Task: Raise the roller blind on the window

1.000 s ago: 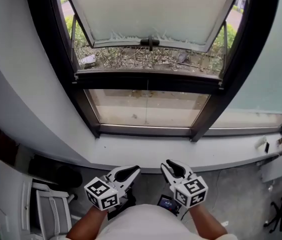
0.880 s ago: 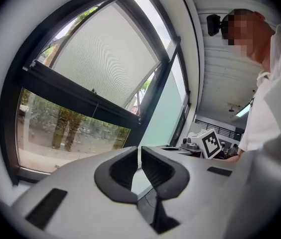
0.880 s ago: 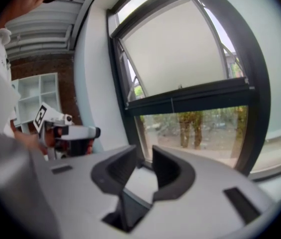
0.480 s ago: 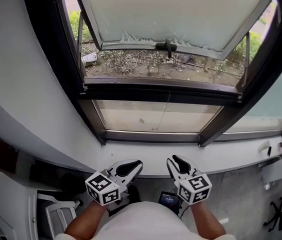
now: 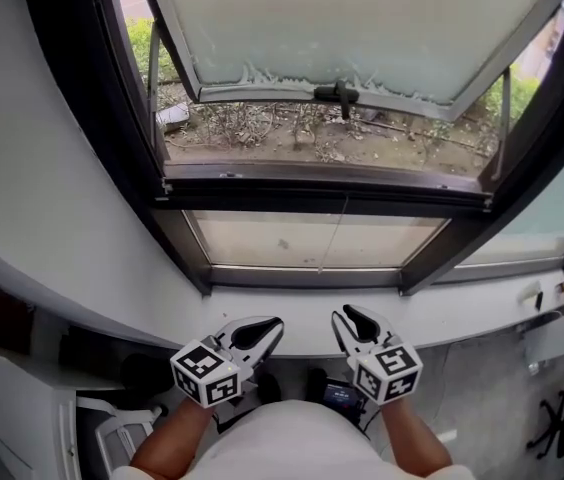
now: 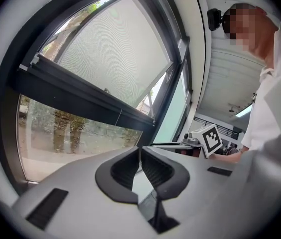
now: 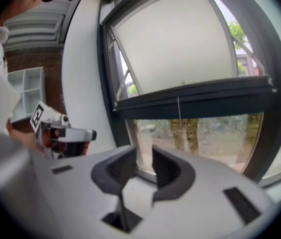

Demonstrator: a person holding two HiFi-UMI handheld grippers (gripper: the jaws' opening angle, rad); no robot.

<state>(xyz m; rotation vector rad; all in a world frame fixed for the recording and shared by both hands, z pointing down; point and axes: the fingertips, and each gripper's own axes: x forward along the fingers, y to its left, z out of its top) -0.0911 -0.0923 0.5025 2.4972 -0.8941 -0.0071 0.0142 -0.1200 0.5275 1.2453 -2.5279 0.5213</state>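
Your left hand-held gripper sits at about 7 o'clock in the head view, low and close to your body, just short of the white sill. Its jaws are pressed together with nothing between them. Its own view shows only the window beyond the tips.

The roller blind fills the 12 o'clock part of the head view, well apart from both grippers. It is down over the upper pane, and its bottom bar carries a small dark handle. Below it, past the dark window frame, a thin cord hangs down the middle of the lower pane. I cannot tell whether that cord works the blind.

Your right hand-held gripper is at about 5 o'clock, level with the left one. Its jaws stand partly apart and hold nothing, and it points toward the cord.

By my reading, the task has not begun and you are only at the approach. The next move likely calls for a long reach up and forward toward 12 o'clock. Lead with the right gripper, since its jaws are already parted, and close squarely on the handle or the cord before you lift or pull.
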